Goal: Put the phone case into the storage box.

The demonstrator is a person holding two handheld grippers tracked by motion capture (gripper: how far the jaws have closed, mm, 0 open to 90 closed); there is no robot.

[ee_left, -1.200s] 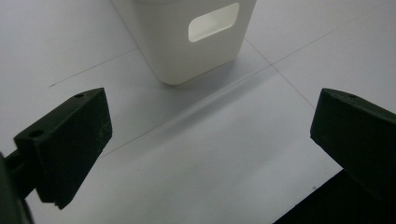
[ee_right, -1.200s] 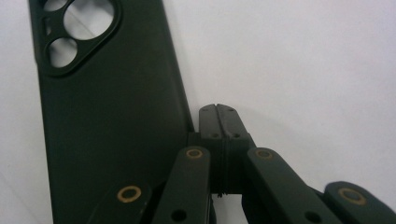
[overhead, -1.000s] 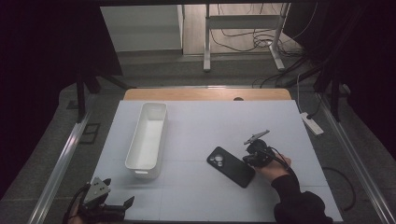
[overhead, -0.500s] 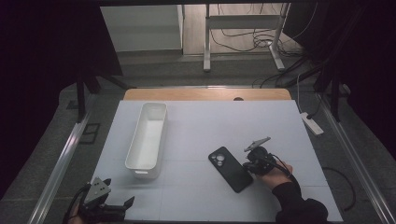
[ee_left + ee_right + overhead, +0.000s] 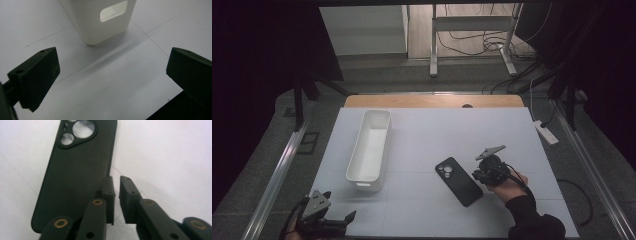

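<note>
Black rectangular phone case (image 5: 458,181) with round camera cut-outs lies flat on the white table (image 5: 452,135), right of the long white plastic bin (image 5: 370,149). Just beside its right edge the right gripper (image 5: 115,185) has its jaws nearly closed, apparently gripping nothing, though contact is hard to judge. At the near-left corner the left gripper (image 5: 112,72) is spread wide and empty, facing the bin's handle end.
</note>
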